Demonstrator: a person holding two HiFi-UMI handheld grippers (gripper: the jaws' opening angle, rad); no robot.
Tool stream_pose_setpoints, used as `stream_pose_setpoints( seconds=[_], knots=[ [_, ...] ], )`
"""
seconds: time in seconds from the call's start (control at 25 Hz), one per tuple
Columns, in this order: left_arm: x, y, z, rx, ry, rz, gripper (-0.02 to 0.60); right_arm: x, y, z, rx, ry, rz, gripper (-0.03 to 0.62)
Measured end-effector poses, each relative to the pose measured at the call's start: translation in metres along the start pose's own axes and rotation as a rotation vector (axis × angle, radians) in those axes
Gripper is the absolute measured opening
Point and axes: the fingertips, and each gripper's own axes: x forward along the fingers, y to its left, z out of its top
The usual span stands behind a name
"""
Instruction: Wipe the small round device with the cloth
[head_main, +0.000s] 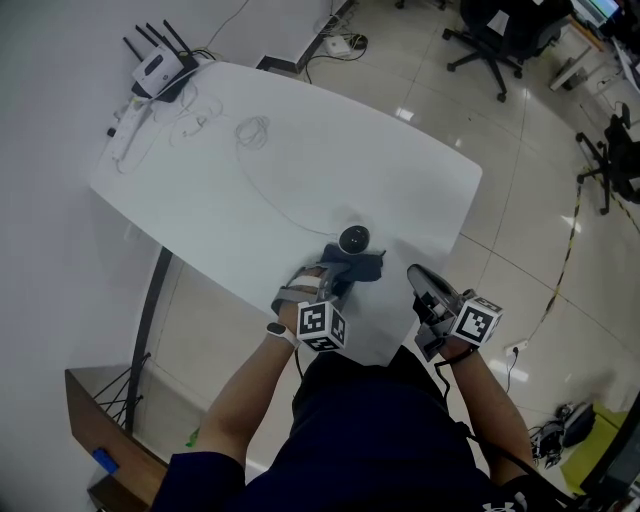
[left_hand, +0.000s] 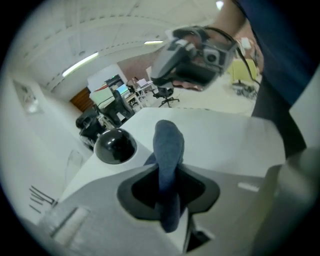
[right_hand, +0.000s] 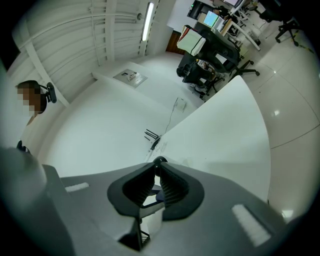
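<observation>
The small round black device (head_main: 353, 239) sits near the front edge of the white table (head_main: 300, 170). A dark blue cloth (head_main: 362, 266) lies bunched just in front of it, touching its base. My left gripper (head_main: 335, 274) is shut on the near end of the cloth. In the left gripper view the cloth (left_hand: 168, 150) stands up between the jaws, with the device (left_hand: 115, 146) to the left of it and apart from the pads. My right gripper (head_main: 414, 272) hovers to the right of the cloth. Its jaws are shut (right_hand: 156, 165) and hold nothing.
A white router (head_main: 160, 66) with black antennas stands at the table's far left corner, with thin cables (head_main: 255, 131) trailing across the top. Office chairs (head_main: 492, 40) stand on the tiled floor beyond. A brown shelf (head_main: 100, 420) is at lower left.
</observation>
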Motion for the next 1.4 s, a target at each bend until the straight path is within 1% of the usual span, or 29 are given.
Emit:
stream_pose_setpoints(
  seconds=[0.04,0.08,0.24,0.28,0.32,0.36,0.44,0.52,0.6,0.64,0.72,0.8,0.84,0.88,0.92,0.96,1.0,1.08,1.12,1.16,1.24,1.28,1.32,1.36,1.4],
  knots=[
    [-0.005,0.002,0.004,-0.064,-0.009,-0.016,0.078,-0.001,0.001,0.000,-0.002,0.001,0.003,0.038],
    [-0.010,0.003,0.008,-0.112,-0.018,-0.024,0.078,-0.002,0.001,0.000,-0.003,0.002,0.007,0.037],
    [-0.030,-0.004,0.015,-0.223,-0.030,-0.060,0.078,-0.004,0.007,-0.002,-0.012,0.008,0.019,0.037],
    [-0.036,-0.009,0.016,-0.273,-0.034,-0.082,0.078,-0.004,0.008,-0.002,-0.014,0.010,0.022,0.037],
    [-0.042,-0.013,0.016,-0.347,-0.045,-0.109,0.078,-0.004,0.011,-0.003,-0.017,0.014,0.025,0.037],
    [-0.049,-0.015,0.015,-0.446,-0.062,-0.134,0.078,-0.005,0.013,-0.004,-0.020,0.017,0.029,0.037],
    [-0.063,-0.014,0.008,-0.685,-0.097,-0.170,0.078,-0.005,0.016,-0.007,-0.029,0.022,0.037,0.037],
    [-0.077,-0.009,-0.007,-0.927,-0.110,-0.194,0.078,-0.005,0.019,-0.008,-0.042,0.025,0.039,0.037],
    [-0.083,-0.008,-0.029,-1.123,-0.098,-0.219,0.078,-0.005,0.023,-0.010,-0.065,0.023,0.041,0.029],
    [-0.083,-0.009,-0.041,-1.202,-0.091,-0.235,0.078,-0.005,0.026,-0.012,-0.082,0.024,0.038,0.026],
    [-0.080,-0.008,-0.061,-1.329,-0.089,-0.257,0.078,-0.006,0.031,-0.016,-0.124,0.033,0.017,0.025],
    [-0.077,0.000,-0.080,-1.410,-0.078,-0.228,0.080,-0.006,0.036,-0.023,-0.161,0.045,0.008,0.025],
    [-0.075,0.006,-0.089,-1.428,-0.060,-0.195,0.083,-0.006,0.038,-0.026,-0.172,0.050,0.007,0.025],
    [-0.075,0.011,-0.098,-1.425,-0.030,-0.154,0.087,-0.006,0.041,-0.030,-0.178,0.054,0.007,0.025],
    [-0.074,0.016,-0.106,-1.396,0.012,-0.107,0.101,-0.007,0.043,-0.033,-0.182,0.055,0.006,0.025],
    [-0.074,0.019,-0.114,-1.341,0.065,-0.058,0.125,-0.007,0.046,-0.036,-0.184,0.055,0.006,0.025],
    [-0.074,0.022,-0.120,-1.266,0.123,-0.009,0.147,-0.007,0.049,-0.039,-0.186,0.055,0.007,0.025],
    [-0.075,0.027,-0.133,-1.089,0.233,0.089,0.194,-0.008,0.052,-0.043,-0.188,0.053,0.005,0.025],
    [-0.074,0.030,-0.138,-1.005,0.270,0.135,0.213,-0.009,0.053,-0.044,-0.189,0.052,0.005,0.025],
    [-0.073,0.033,-0.141,-0.938,0.290,0.177,0.221,-0.009,0.055,-0.046,-0.192,0.050,0.006,0.025],
    [-0.080,0.041,-0.139,-0.860,0.286,0.258,0.227,-0.010,0.058,-0.048,-0.208,0.044,0.005,0.025],
    [-0.088,0.048,-0.134,-0.840,0.261,0.305,0.227,-0.011,0.061,-0.048,-0.226,0.039,0.003,0.025],
    [-0.100,0.056,-0.125,-0.828,0.217,0.355,0.227,-0.011,0.064,-0.047,-0.252,0.032,-0.002,0.025],
    [-0.113,0.064,-0.112,-0.827,0.154,0.398,0.220,-0.012,0.068,-0.046,-0.287,0.024,-0.009,0.025],
    [-0.125,0.070,-0.096,-0.834,0.077,0.425,0.201,-0.013,0.071,-0.044,-0.329,0.016,-0.022,0.025]
  ],
)
